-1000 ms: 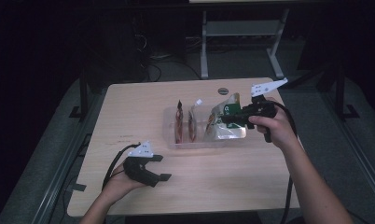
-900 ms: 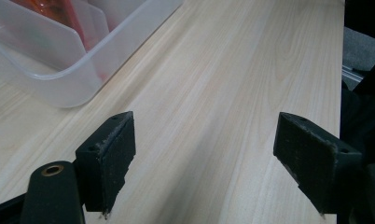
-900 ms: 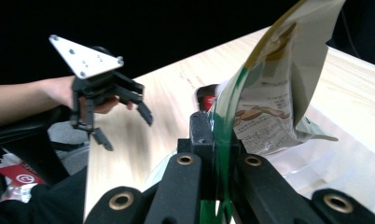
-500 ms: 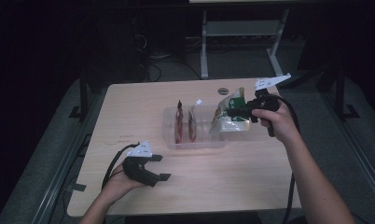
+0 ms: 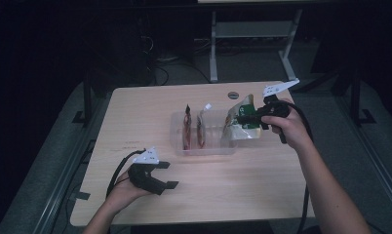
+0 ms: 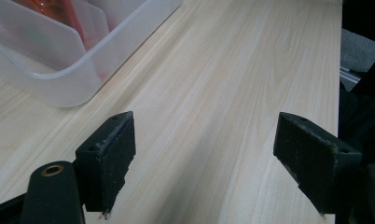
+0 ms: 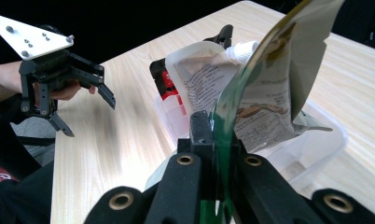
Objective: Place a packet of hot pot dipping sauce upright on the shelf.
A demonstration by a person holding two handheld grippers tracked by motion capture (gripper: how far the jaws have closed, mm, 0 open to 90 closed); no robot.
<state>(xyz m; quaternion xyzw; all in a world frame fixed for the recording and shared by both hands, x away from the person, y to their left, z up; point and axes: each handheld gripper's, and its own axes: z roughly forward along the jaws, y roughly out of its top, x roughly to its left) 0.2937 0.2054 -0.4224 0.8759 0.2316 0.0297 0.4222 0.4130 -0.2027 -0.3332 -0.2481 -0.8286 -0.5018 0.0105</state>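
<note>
A clear plastic bin [image 5: 204, 147] sits mid-table with a dark red pouch [image 5: 186, 127] and a white pouch [image 5: 201, 126] standing in it. My right gripper [image 5: 244, 118] is shut on a green-and-white pouch [image 5: 239, 127], holding it tilted over the bin's right end. In the right gripper view both jaws pinch the green pouch [image 7: 274, 88] at its edge, with the white pouch [image 7: 202, 79] and the bin [image 7: 328, 140] behind it. My left gripper [image 5: 168, 174] rests on the table near the front left, open with nothing between its jaws, and the bin's corner [image 6: 59, 74] lies ahead to its left.
The wooden table [image 5: 262, 185] has a small round grommet [image 5: 233, 95] near its far edge. Bare tabletop [image 6: 213, 70] stretches ahead of the left gripper. A metal desk frame [image 5: 247, 34] stands on the dark floor behind the table.
My right gripper has shifted slightly with the green pouch, which now stands a little higher and more upright over the bin's right end. The left gripper has stayed put.
</note>
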